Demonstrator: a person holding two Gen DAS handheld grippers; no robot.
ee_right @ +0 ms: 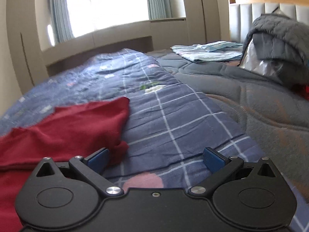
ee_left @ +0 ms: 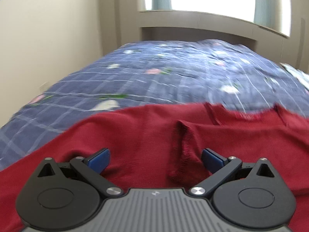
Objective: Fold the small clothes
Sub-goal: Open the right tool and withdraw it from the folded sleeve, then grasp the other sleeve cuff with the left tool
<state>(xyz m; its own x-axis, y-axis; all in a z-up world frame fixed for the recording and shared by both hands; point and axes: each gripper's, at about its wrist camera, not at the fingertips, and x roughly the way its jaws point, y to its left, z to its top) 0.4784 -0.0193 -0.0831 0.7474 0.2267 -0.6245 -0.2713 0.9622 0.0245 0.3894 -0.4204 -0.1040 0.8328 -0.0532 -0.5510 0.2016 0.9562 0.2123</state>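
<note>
One red knit garment (ee_left: 146, 135) is what I'm working on, and it lies spread on the blue checked quilt (ee_left: 154, 73) that covers the bed. From my left wrist camera I see a seamed flap or sleeve (ee_left: 183, 150) of it doubled back, its stitched edge running down between the fingers. My left gripper (ee_left: 155, 159) hangs low over that red cloth with its jaws wide apart, blue pads (ee_left: 99, 159) gripping nothing. My right gripper (ee_right: 155, 159) is just as spread and empty; its left pad sits just beside a loose corner (ee_right: 119, 148) of the garment, while the rest of its span is over bare quilt. Beyond, on the grey mattress pad (ee_right: 241, 96), I can make out a folded light-blue cloth (ee_right: 208, 53) and a dark quilted jacket (ee_right: 280, 38) heaped near the headboard (ee_right: 270, 9).

I judge the fold is early: the piece looks only roughly laid out, and neither hand has a hold. Next I'd want each gripper to close on an edge, the right on that near corner, then carry them over together without dragging the quilt.
</note>
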